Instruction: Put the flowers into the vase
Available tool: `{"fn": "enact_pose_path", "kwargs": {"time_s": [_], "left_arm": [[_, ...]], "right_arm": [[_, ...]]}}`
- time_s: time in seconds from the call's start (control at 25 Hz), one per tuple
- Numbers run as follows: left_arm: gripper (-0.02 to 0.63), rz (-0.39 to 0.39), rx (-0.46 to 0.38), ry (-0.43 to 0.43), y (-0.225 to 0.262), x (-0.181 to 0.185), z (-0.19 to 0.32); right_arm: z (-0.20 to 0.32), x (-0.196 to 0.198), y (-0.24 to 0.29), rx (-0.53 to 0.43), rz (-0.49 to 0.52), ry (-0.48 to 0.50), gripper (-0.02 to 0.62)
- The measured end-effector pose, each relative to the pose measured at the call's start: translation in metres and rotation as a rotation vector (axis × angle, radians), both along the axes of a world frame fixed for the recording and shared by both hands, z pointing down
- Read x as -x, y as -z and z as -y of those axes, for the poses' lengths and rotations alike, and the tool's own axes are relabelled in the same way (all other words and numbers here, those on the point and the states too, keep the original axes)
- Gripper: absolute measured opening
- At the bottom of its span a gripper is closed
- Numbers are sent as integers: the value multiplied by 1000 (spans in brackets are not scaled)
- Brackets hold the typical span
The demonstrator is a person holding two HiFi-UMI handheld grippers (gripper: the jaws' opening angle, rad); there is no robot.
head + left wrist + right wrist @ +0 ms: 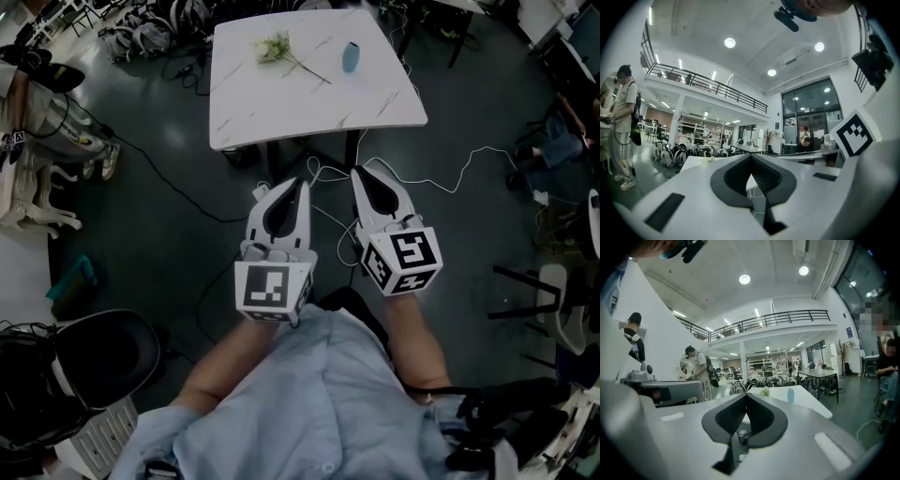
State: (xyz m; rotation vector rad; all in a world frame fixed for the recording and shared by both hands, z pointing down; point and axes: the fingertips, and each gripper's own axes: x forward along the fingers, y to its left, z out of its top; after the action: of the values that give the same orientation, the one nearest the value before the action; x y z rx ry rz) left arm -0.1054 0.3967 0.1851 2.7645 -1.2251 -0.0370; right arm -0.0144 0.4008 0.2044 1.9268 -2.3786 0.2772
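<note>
right claw [746,396]: jaws together, nothing between | desk [813,406]: white, ahead, well apart from claw | flowers [765,391]: lying on desk | vase [791,394]: light blue, upright, right of flowers, not touching | person [699,371]: standing at left

No legible text, brand or number, only black-and-white square markers [273,288], on left gripper [300,184] and right gripper [357,172]
</note>
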Motion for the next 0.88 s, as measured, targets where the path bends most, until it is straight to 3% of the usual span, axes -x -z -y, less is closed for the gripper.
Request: {"fn": "enact_pose_path", "kwargs": {"time_s": [0.48,0.88], "left_arm": [[5,50,33,-3,-21,-59,87],[5,87,35,68,-21,-131,184]], "right_arm": [[86,-63,-20,21,17,-14,2],[193,-110,-26,44,-12,125,3]]}}
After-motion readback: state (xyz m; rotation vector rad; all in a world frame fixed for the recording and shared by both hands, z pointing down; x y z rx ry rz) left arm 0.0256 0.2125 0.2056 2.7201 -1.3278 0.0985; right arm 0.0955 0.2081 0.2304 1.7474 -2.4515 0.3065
